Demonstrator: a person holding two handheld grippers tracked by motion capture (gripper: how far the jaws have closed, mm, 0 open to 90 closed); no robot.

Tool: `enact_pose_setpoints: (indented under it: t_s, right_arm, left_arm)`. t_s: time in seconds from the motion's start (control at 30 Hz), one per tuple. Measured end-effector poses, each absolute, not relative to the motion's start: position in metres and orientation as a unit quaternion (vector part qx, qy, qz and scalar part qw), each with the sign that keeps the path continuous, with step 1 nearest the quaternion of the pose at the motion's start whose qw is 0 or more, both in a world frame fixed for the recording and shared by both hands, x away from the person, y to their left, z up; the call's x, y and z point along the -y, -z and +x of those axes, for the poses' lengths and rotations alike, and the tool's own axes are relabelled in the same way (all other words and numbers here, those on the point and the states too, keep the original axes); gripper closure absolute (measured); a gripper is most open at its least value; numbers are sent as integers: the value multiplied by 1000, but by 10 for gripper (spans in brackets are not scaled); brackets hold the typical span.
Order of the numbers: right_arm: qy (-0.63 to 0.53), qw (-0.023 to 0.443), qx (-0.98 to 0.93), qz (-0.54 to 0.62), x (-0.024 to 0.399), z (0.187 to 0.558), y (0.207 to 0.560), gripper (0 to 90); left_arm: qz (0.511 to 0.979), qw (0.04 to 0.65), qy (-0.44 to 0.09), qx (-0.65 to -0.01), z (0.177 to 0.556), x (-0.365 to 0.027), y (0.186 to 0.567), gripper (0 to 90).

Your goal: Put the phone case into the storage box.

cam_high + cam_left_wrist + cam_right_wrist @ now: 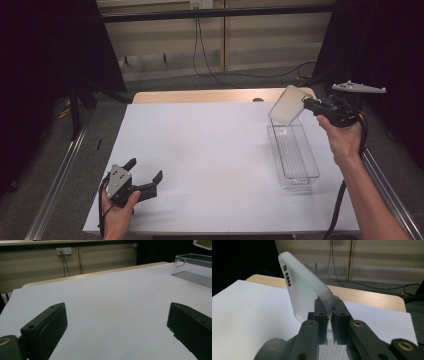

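A translucent white phone case (286, 105) hangs in the air above the far end of a clear plastic bin (293, 156), and my right gripper (306, 103) is shut on its edge. In the right gripper view the phone case (304, 290) stands tilted between the two black jaws, with my right gripper (330, 307) pinching its rim. My left gripper (145, 170) rests near the table's front left corner, open with nothing between its fingers. The left gripper view shows my left gripper (117, 320) spread wide over bare white table, and the bin (193, 268) far off at the right.
The white table top (210, 150) has a wooden strip (220, 95) along its far edge. Black curtains stand at both sides. Cables hang from a wall socket (63, 251) at the back. A metal rail (55, 185) runs along the table's left side.
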State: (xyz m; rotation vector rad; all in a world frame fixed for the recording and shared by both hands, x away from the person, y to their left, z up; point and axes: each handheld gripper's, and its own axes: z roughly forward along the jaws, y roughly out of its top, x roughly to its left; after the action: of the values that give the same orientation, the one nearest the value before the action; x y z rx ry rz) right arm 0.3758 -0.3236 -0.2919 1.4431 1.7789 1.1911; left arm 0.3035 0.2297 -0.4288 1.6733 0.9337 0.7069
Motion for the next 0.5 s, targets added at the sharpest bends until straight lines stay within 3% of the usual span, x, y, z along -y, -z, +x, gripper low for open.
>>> enact_pose_setpoints:
  t_s: [0.5]
  right_arm:
    - [-410, 295, -683, 528, 342, 393, 300, 837]
  left_arm:
    - [695, 519, -301, -395, 305, -230, 429, 23]
